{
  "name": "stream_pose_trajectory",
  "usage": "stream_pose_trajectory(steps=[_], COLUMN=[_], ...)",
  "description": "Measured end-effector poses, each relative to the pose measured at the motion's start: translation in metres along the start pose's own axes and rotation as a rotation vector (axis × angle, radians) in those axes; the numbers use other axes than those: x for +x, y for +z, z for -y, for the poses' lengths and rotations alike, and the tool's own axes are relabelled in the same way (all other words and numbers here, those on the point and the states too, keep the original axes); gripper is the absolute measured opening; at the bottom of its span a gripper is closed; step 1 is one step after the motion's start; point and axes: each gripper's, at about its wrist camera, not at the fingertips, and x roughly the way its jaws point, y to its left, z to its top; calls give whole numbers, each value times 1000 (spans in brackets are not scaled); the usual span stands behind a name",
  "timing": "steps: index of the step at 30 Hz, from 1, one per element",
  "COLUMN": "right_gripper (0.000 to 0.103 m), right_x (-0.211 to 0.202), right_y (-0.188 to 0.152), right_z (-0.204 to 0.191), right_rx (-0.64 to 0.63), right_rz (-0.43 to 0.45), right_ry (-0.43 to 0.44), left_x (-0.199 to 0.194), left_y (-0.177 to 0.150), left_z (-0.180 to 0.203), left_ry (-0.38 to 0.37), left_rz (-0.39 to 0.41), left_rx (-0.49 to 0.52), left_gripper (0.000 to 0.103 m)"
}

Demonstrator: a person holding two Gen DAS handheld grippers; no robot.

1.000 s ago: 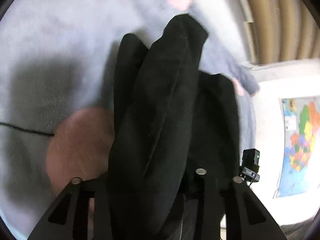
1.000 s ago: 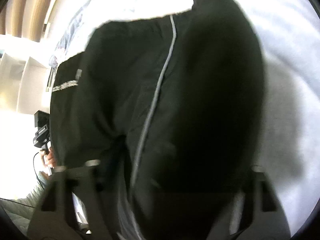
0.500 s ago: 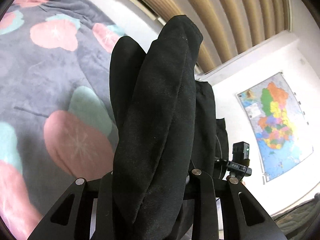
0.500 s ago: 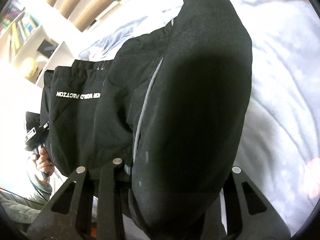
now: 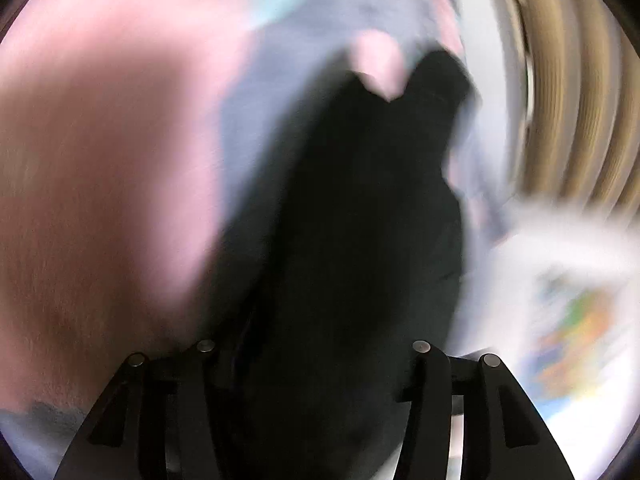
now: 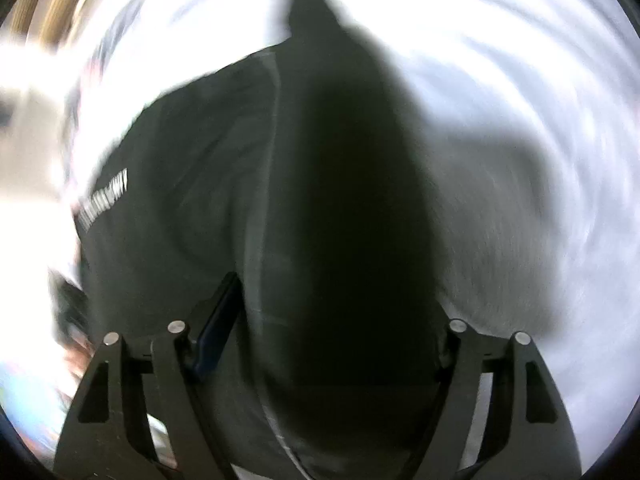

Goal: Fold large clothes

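Observation:
A large black garment (image 5: 352, 216) lies bunched between the fingers of my left gripper (image 5: 312, 346), whose jaws are opening and stand wider than the fold. The view is badly blurred, and the fingertips are hidden in the cloth. In the right wrist view the same black garment (image 6: 248, 184), with a grey seam and white lettering (image 6: 104, 200), passes between the fingers of my right gripper (image 6: 336, 312). Its jaws are opening too; the blue pad (image 6: 218, 316) on the left finger shows bare beside the cloth.
A grey blanket with pink and teal blotches (image 5: 100, 160) covers the bed under the garment. Ribbed tan panelling (image 5: 572, 92) and a wall map (image 5: 576, 328) lie to the right. White sheet folds (image 6: 500, 60) spread beyond the right gripper.
Both grippers swung fast toward the bed and the views have blurred. Both pairs of jaws stand wider than half a second ago, and the garment has sunk toward the blanket.

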Motion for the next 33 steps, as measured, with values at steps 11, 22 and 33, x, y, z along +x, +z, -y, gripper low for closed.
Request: stream_pose_trajectory(steps=[11,22,33], right_gripper=[75,67,67], right_x=[-70,-2,50], right_y=[-12,-52,-39], right_z=[-79,-119,-104], right_rx=[-171,-339,-302], right_rz=[234,156,54], right_ry=[-258,-371,-421], left_x=[-71,69,115], left_y=[-39,-111,-113], left_z=[137,192,176], left_ry=[467,553,634], left_rz=[221,-9,-19], left_rx=[512,828,846], left_gripper=[52,56,72])
